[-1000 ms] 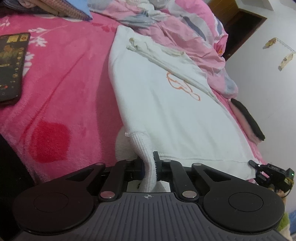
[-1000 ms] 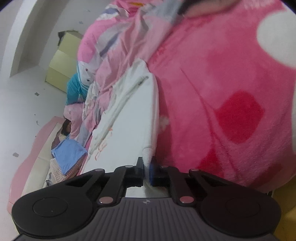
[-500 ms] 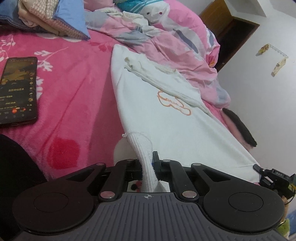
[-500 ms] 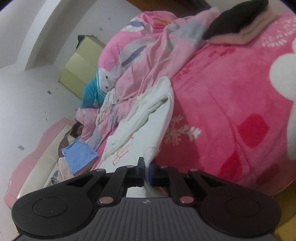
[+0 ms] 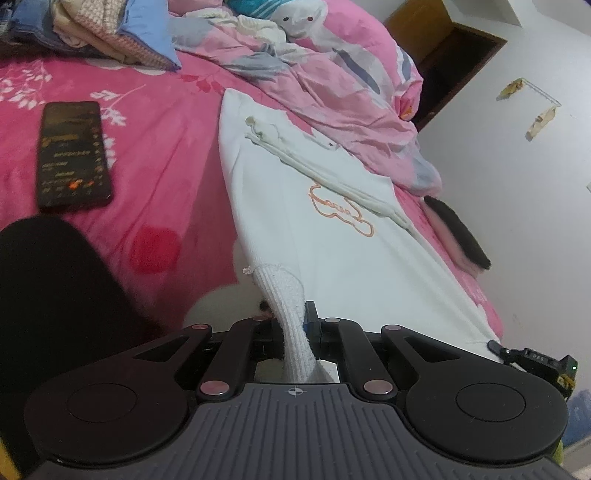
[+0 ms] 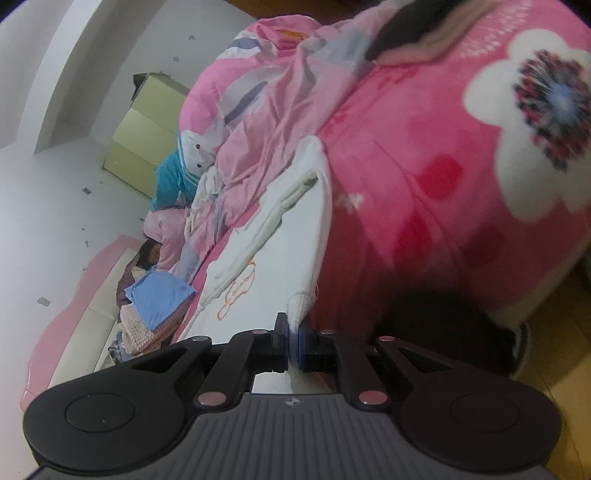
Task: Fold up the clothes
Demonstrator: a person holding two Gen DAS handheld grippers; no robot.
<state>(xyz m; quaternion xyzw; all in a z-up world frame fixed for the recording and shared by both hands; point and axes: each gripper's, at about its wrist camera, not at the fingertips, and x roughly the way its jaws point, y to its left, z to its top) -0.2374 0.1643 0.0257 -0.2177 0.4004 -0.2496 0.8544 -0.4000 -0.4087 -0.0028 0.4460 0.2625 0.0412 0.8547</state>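
The left hand-held gripper [image 5: 295,325] points forward and somewhat down over the bed, its jaws clamped on the ribbed hem corner of a white sweatshirt [image 5: 332,229]. The right hand-held gripper [image 6: 293,343] points along the bed at a shallower downward angle, its blue-padded jaws likewise pinched tight on a ribbed corner of the same sweatshirt [image 6: 280,258]. In the left wrist view the right hand-held gripper's tip shows at the garment's far hem corner, so the two grip opposite ends of the hem.

The sweatshirt stretches away from both grippers across the pink floral blanket [image 5: 159,177], lying mostly flat, its far end reaching the crumpled pink duvet [image 5: 332,85]. It is white with an orange outline drawing [image 5: 343,210] on the chest, and one sleeve [image 5: 321,166] is folded across the body in a long narrow strip.

A black smartphone [image 5: 72,155], screen lit, lies on the blanket, well apart from the garment. A pile of clothes [image 5: 110,33] sits beyond it. A folded dark garment [image 5: 458,236] lies at the bed's edge beside the sweatshirt.
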